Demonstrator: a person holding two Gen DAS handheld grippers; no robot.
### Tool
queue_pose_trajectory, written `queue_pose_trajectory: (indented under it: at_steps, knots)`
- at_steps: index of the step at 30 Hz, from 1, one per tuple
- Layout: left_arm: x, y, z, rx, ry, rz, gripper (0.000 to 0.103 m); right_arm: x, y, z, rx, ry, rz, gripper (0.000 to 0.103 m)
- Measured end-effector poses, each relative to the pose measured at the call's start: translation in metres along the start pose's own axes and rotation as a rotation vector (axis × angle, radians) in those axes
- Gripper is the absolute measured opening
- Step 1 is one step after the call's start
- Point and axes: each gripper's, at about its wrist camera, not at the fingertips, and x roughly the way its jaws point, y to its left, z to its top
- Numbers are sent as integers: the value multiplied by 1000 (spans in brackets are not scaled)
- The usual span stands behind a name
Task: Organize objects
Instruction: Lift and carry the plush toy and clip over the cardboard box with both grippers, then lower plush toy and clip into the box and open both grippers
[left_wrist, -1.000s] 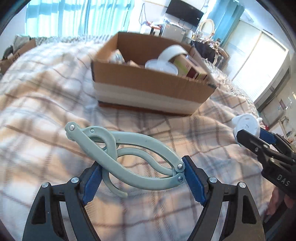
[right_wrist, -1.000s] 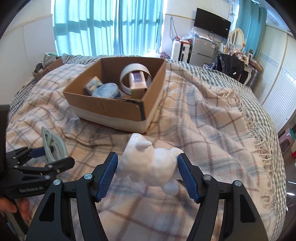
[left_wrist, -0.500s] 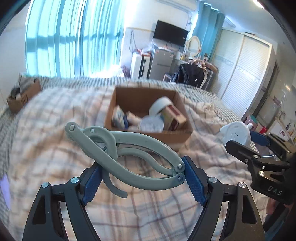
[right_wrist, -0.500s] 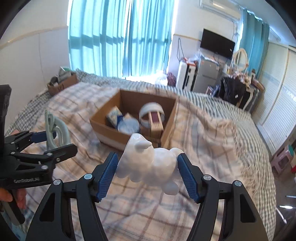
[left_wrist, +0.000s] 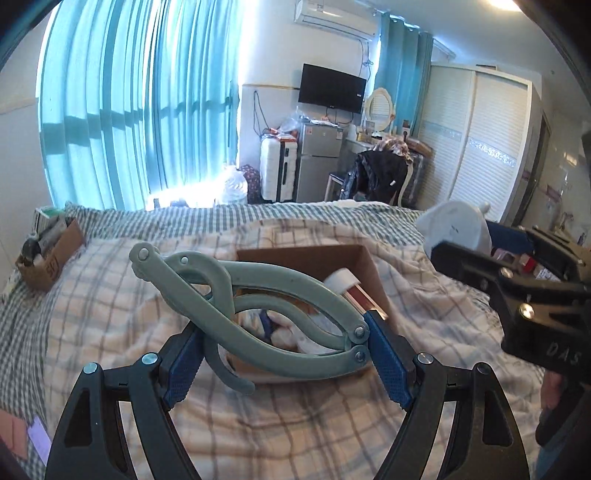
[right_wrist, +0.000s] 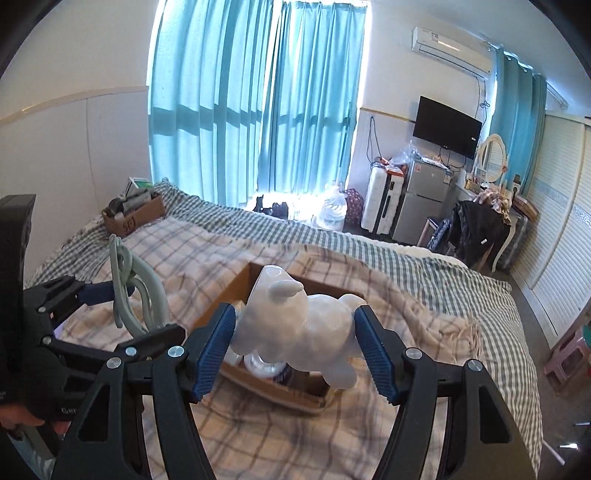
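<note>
Above the cardboard box (left_wrist: 365, 258) on the plaid bed, the left gripper (left_wrist: 286, 354) clamps a grey-green folding hanger (left_wrist: 258, 314), apparently a hanger; the right gripper (right_wrist: 295, 343) clamps a white animal figurine (right_wrist: 303, 325).

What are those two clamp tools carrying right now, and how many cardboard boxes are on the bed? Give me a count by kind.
Grey-green folding hanger in the left gripper: 1
White animal figurine in the right gripper: 1
Cardboard boxes: 2, one large, one small
Total: 4
</note>
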Motion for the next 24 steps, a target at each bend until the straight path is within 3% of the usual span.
queue_pose_trajectory:
  at_steps: [10,19,24]
  knots:
    - [65,11,27,-1,29,-13,84,79,-4,36,-14,38,11,66]
    - [140,11,23,14,137,-54,83,168,-10,36,-44,152,4,66]
    - [166,11,13,9,180,-91,83,209,-17,26,-22,208,42,66]
